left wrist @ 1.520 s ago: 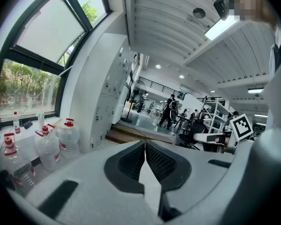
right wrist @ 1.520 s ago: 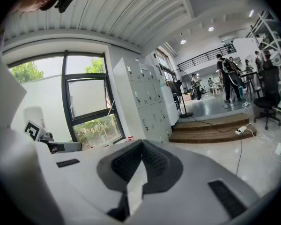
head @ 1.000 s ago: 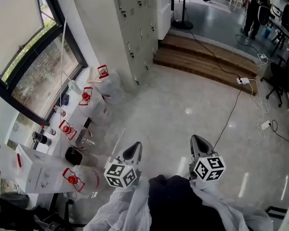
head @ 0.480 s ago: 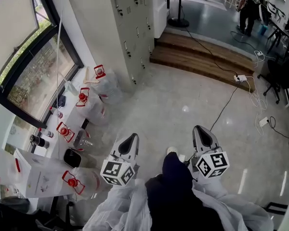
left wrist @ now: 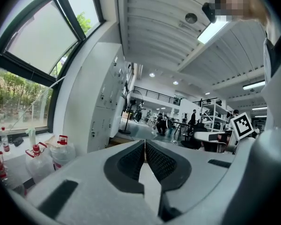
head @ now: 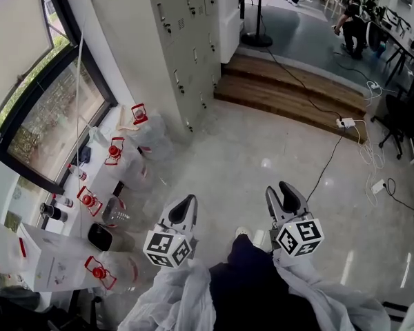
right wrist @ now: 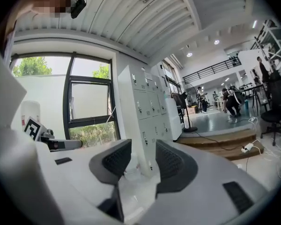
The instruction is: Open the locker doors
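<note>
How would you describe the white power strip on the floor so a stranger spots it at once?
Start at the wooden step beyond the pale lockers. Near its right end lies the white power strip. Unlike the smaller white plug farther out, it lies beside the step, with a long black cable running to it.

My left tongs (head: 187,202) and right tongs (head: 284,188) are pale grey shells with black ribbed pads (left wrist: 131,159). Each bears a white cube (head: 167,249) printed with black square markers. I wear thin white sleeves (head: 169,302), dark trousers (head: 245,288) and a white shoe (head: 243,232).
</note>
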Demonstrator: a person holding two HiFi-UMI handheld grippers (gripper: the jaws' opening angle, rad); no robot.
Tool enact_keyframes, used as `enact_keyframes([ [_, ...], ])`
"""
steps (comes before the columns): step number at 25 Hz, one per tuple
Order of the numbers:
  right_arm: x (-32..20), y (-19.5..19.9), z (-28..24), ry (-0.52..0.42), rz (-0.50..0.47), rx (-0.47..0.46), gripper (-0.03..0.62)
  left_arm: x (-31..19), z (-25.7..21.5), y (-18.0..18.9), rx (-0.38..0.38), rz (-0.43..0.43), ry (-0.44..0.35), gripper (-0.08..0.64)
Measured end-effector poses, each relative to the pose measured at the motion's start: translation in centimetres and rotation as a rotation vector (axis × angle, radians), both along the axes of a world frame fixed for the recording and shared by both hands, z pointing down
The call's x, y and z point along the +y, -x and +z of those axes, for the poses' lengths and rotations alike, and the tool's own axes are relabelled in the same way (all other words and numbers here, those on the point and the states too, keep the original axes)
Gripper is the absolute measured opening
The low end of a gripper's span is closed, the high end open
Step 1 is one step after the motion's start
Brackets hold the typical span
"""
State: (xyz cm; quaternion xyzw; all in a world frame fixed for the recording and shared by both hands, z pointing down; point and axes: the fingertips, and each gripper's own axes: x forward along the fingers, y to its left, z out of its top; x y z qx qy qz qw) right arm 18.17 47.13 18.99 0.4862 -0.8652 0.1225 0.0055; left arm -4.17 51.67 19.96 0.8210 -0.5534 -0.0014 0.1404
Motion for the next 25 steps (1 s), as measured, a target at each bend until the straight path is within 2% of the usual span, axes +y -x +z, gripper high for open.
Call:
enact_keyframes([
  [15, -11.7, -2.7, 2.0, 0.031, -0.064, -0.018, 0.158, -10.7, 1.6, -3.0, 0.002, -0.019, 0.025, 0.011],
  [25, -17.5, -2.1, 2.4, 0.047, -0.162, -0.055, 0.158, -15.1, 1.9, -3.7, 0.015, -0.082, 0.026, 0.011],
])
